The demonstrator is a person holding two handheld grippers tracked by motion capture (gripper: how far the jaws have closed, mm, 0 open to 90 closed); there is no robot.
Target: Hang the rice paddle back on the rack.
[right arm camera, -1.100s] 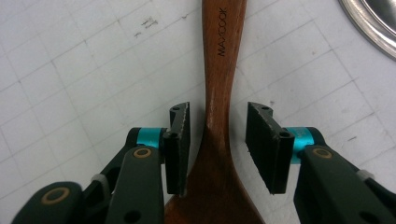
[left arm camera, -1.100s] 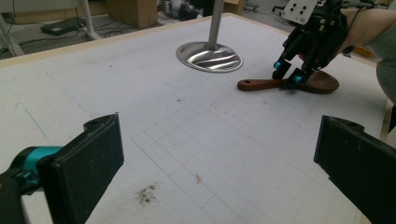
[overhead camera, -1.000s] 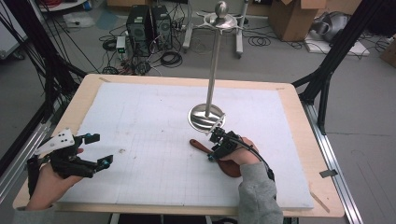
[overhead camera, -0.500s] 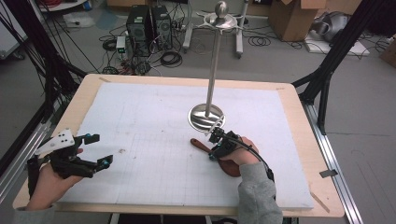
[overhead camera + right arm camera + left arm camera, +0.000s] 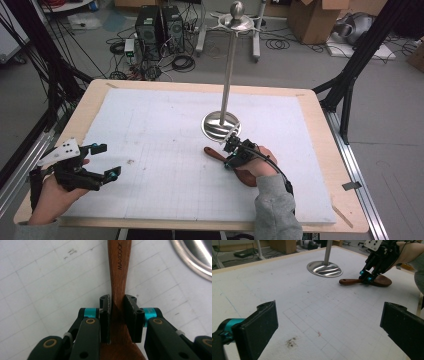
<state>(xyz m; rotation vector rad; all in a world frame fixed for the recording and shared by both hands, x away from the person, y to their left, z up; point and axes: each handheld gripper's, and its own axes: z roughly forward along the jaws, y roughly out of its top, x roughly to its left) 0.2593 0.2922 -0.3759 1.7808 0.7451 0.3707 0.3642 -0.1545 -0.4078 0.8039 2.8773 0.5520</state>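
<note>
Wooden spoon [image 5: 119,277]: dark brown, handle lettered "MAXCOOK", lying flat on the white gridded mat [image 5: 165,130]. It sits just beside the round base of the metal stand [image 5: 221,125], handle end towards the mat's middle, bowl end under the person's right hand [image 5: 260,162].

Right gripper [image 5: 117,315]: pointed down onto the spoon. Its jaws have just been closing and now sit narrowly set, one pad on each side of the handle's neck, touching the wood. The spoon rests on the mat in the left gripper view.

Metal stand: thin upright pole on a shiny dished base, knobbed cap on top, upright near the mat's middle.

Left gripper [image 5: 102,162]: held low over the mat's near left corner, well apart from the spoon; jaws spread wide, nothing between them.

Table [image 5: 320,130]: pale wooden border around the mat.
</note>
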